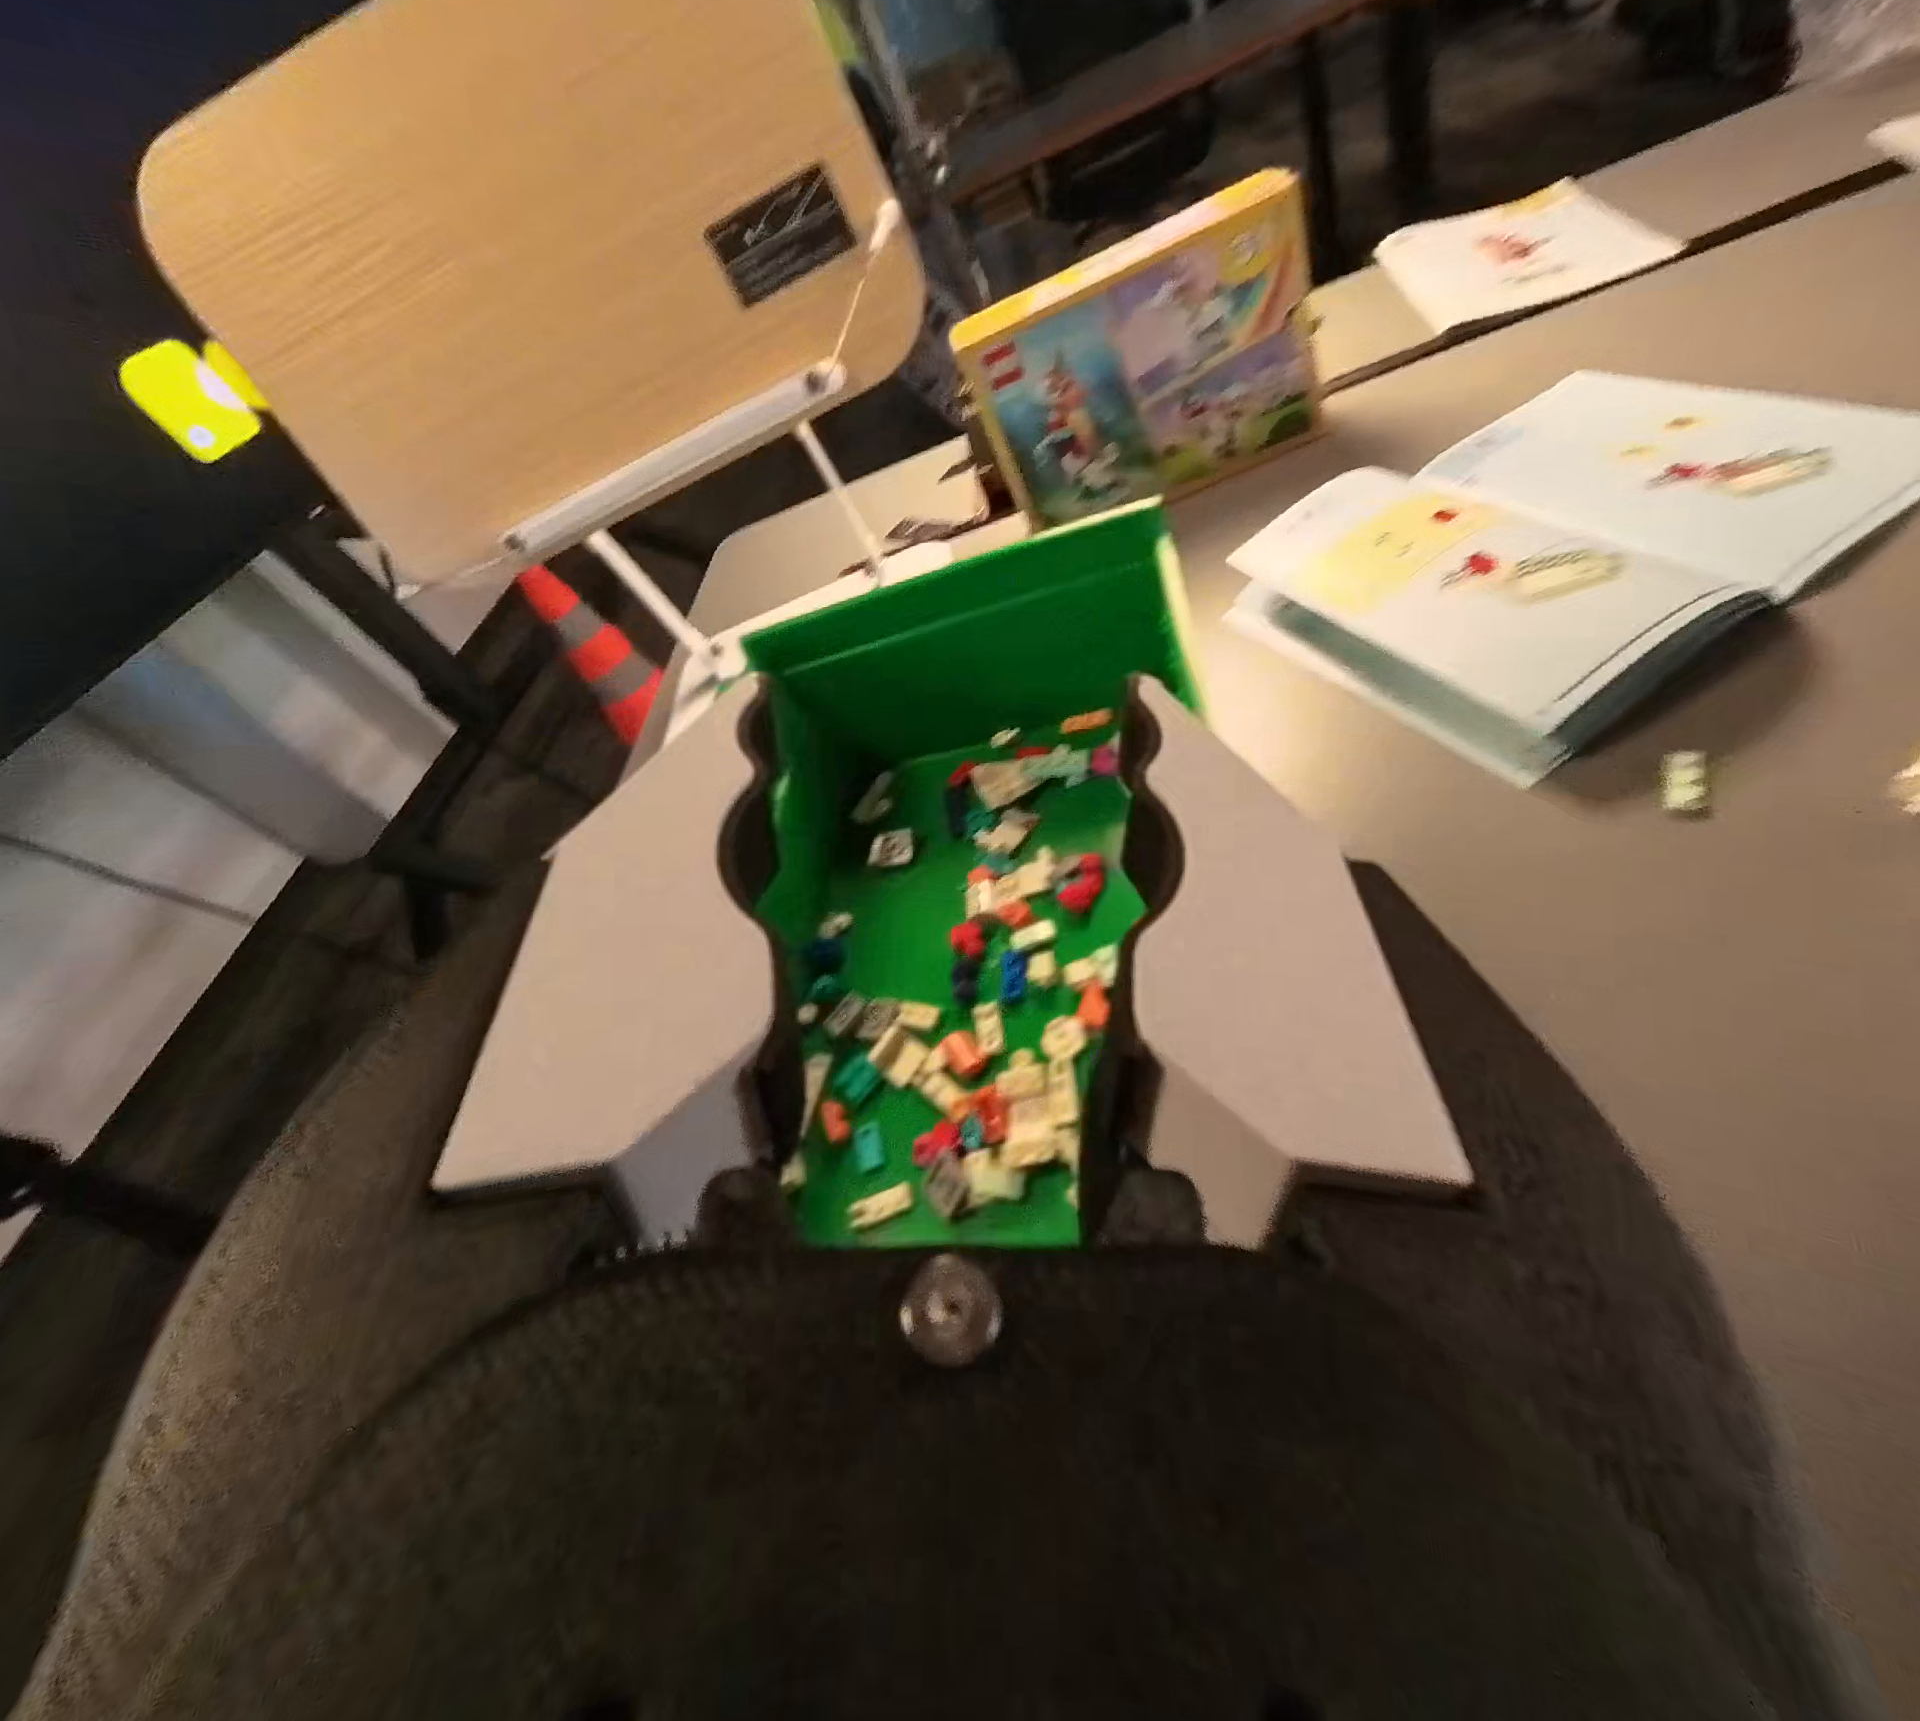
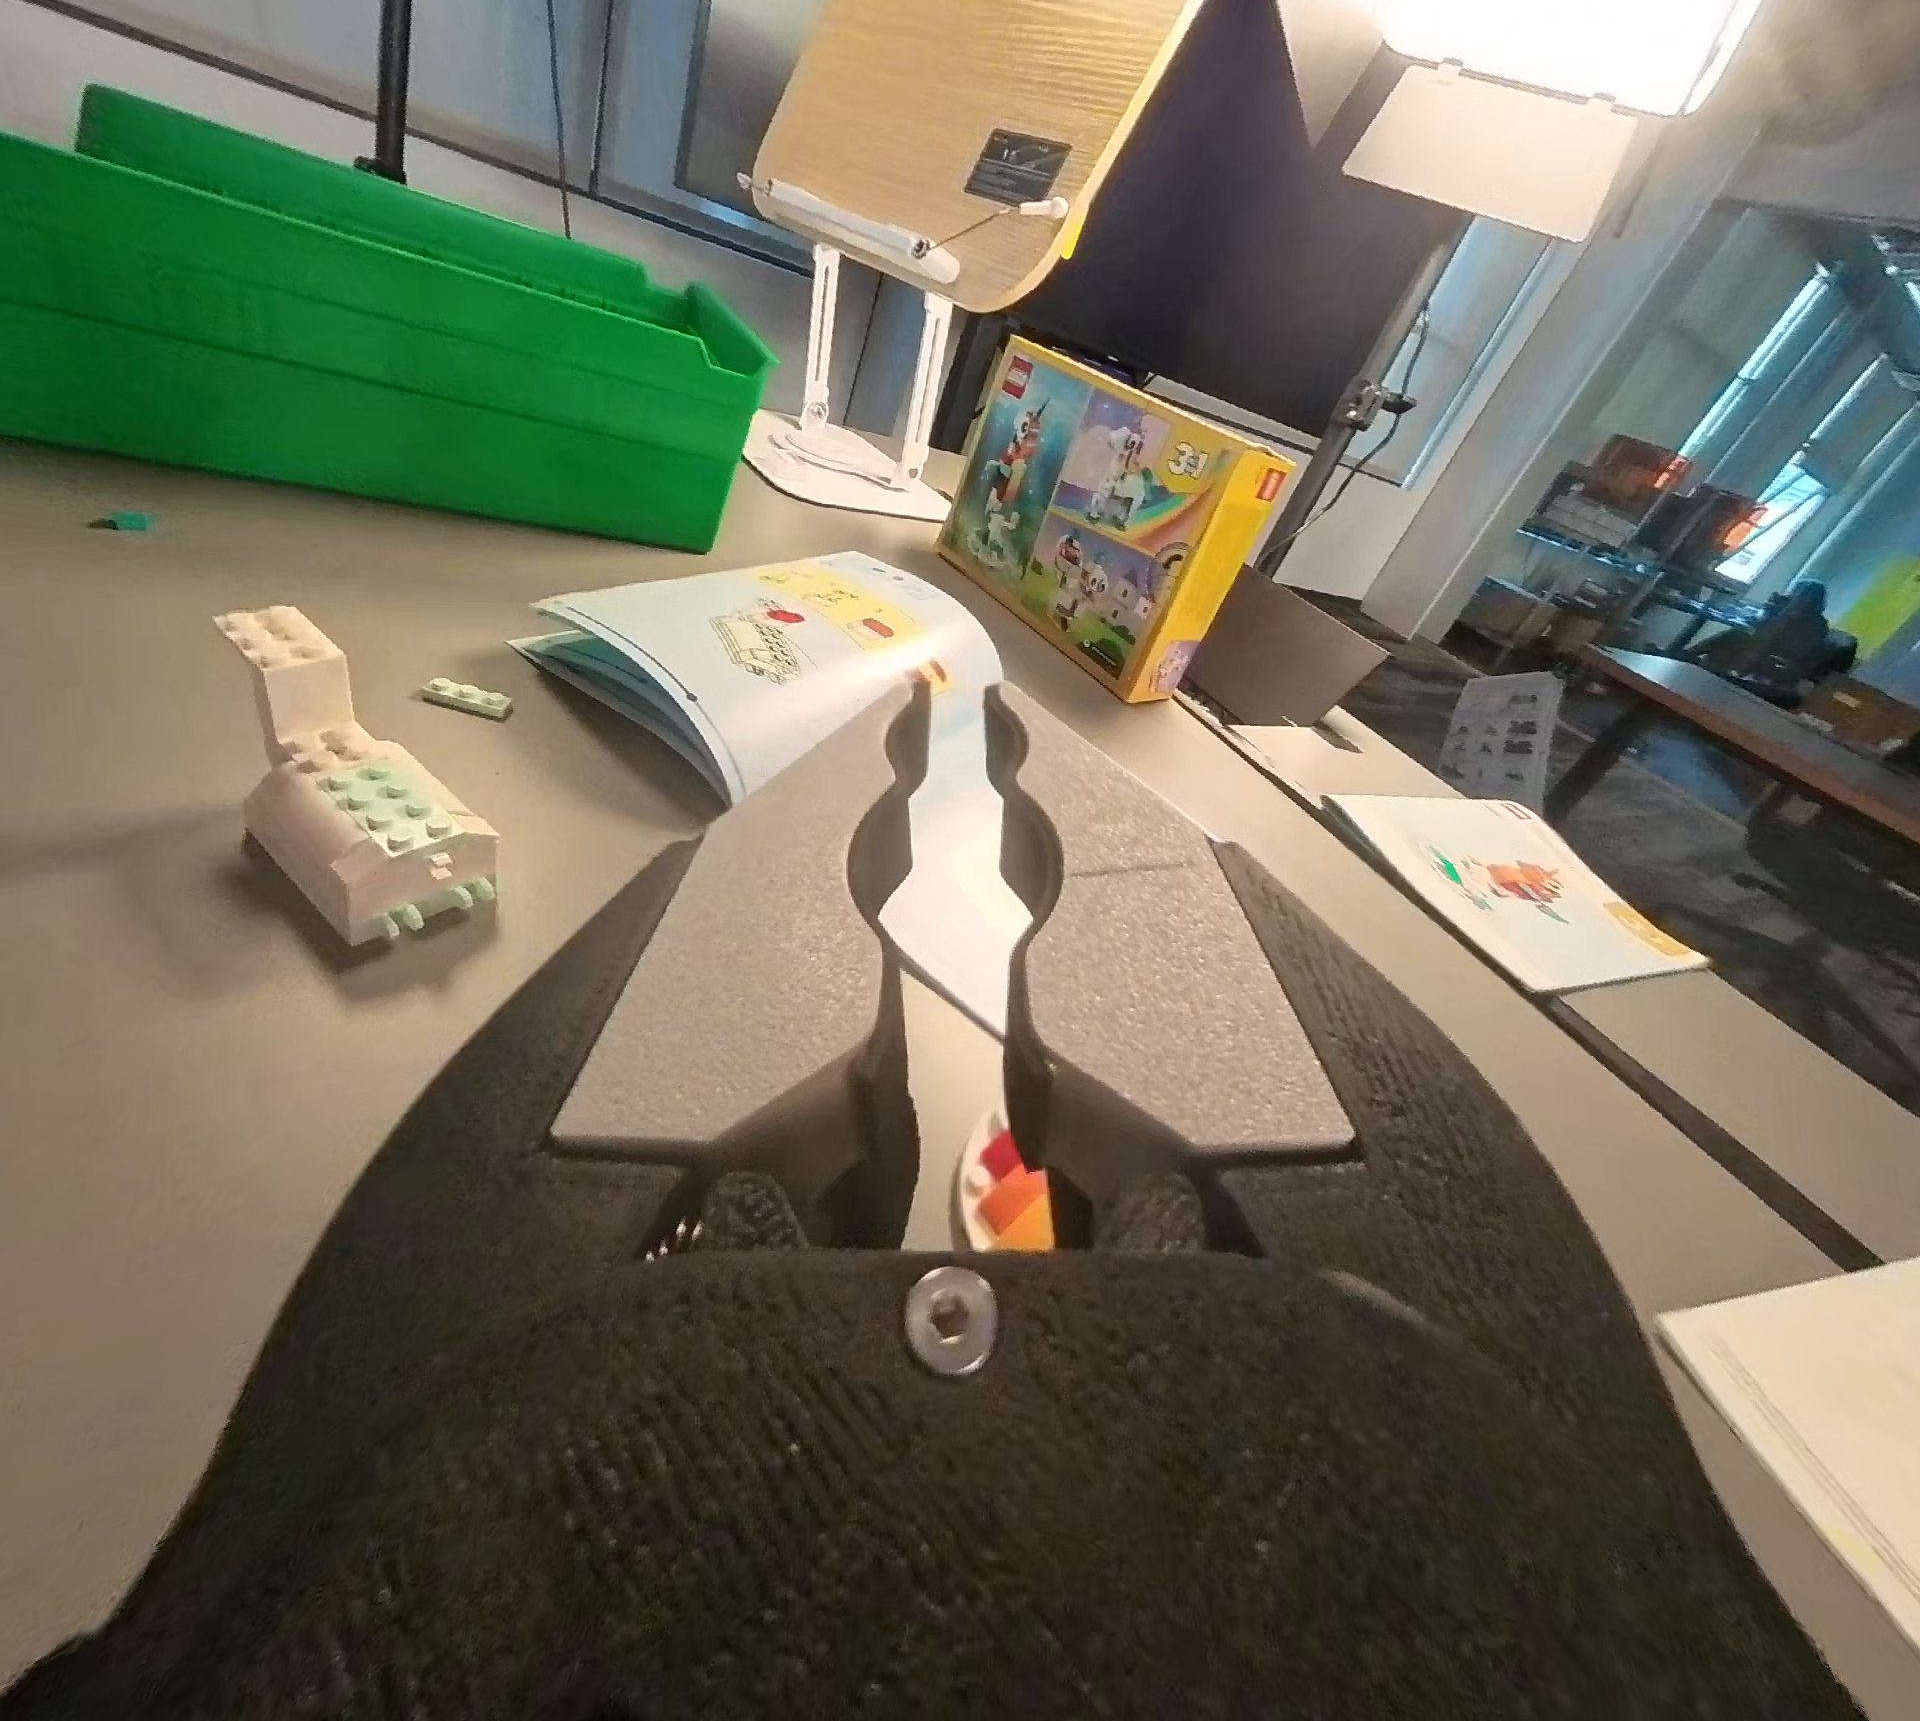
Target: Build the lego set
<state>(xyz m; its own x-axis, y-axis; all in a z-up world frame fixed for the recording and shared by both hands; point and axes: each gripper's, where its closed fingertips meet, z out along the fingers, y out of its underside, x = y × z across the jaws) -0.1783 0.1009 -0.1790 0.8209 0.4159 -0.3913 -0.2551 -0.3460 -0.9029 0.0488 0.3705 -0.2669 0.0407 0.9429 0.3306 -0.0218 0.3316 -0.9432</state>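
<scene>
My left gripper [image 1: 951,695] is open and empty, its jaws wide apart above a green tray [image 1: 935,632] holding several loose lego pieces [image 1: 987,1027] in white, red, orange, teal and blue. My right gripper [image 2: 956,700] hovers over the right page of an open instruction booklet [image 2: 769,643]. Its jaws stand only a narrow gap apart, and the page shows through the gap. A small white, red and orange thing [image 2: 1003,1188] shows low between the fingers; I cannot tell what it is. A white and mint partial build [image 2: 364,830] lies left of the right gripper, with a light green plate [image 2: 468,697] beside it.
The green tray [image 2: 364,383] stands at the far left of the table, with a small green piece [image 2: 125,520] in front of it. The lego box [image 2: 1112,518], a wooden book stand [image 2: 987,92] and a second booklet [image 2: 1507,892] lie beyond. An orange cone [image 1: 597,643] stands on the floor. About 35 cm separates my left fingertips from my right.
</scene>
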